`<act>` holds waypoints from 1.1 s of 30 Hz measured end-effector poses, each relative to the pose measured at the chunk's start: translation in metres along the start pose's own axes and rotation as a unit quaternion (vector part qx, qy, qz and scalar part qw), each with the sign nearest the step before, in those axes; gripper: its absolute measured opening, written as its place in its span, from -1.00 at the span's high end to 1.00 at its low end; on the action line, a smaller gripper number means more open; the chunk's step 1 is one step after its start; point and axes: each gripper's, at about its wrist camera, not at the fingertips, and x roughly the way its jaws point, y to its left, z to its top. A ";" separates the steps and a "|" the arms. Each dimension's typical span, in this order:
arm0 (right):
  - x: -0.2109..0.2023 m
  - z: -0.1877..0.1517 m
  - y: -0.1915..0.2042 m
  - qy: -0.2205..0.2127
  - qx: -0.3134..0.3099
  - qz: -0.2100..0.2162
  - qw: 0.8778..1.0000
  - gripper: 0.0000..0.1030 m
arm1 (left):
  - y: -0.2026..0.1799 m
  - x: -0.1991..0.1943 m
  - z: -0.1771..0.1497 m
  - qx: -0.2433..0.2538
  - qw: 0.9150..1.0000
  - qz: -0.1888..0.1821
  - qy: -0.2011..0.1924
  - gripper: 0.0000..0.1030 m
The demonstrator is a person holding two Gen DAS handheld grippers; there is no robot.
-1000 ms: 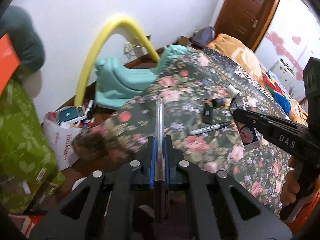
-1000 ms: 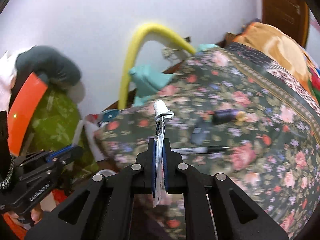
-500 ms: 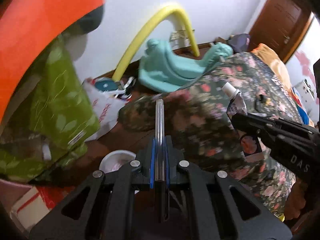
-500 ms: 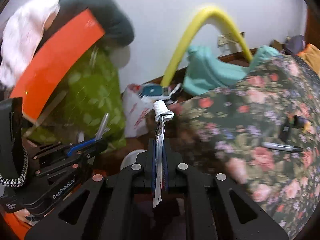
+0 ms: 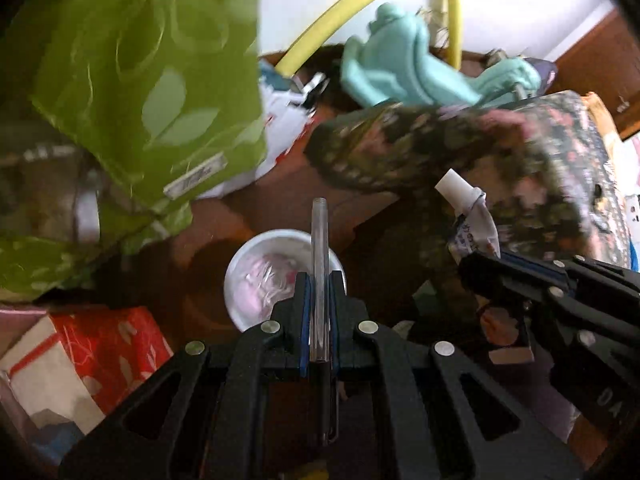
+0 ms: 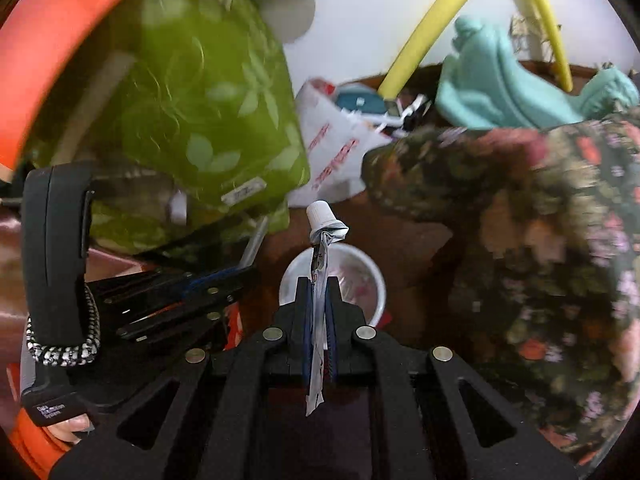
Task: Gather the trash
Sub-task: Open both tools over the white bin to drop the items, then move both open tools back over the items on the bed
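The left gripper [image 5: 319,280] pinches a clear pen tube [image 5: 320,264] between its blue pads; the tube's long axis runs straight out along the fingers, open end forward, over a white trash cup [image 5: 256,264] on the brown floor. The right gripper [image 6: 318,284] is clamped on a flattened squeezed tube [image 6: 320,264], lengthwise along the fingers, its white cap [image 6: 320,214] pointing away, above the same white trash cup [image 6: 360,280]. A green leaf-print cloth [image 5: 140,80] hangs left; a floral bedspread [image 6: 540,220] lies right.
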 end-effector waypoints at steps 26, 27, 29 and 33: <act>0.084 0.012 -0.007 0.092 0.033 0.002 0.995 0.34 | 0.054 0.065 -0.004 -0.065 0.995 0.010 0.072 0.66; 0.081 0.010 -0.007 0.089 0.032 0.000 0.995 0.34 | 0.054 0.064 -0.005 -0.065 0.995 0.010 0.071 0.66; 0.076 0.009 -0.009 0.086 0.030 -0.003 0.996 0.34 | 0.054 0.059 -0.006 -0.064 0.996 0.008 0.067 0.66; 0.059 0.006 -0.012 0.070 0.032 -0.005 0.997 0.34 | 0.050 0.045 -0.008 -0.058 0.997 0.008 0.056 0.66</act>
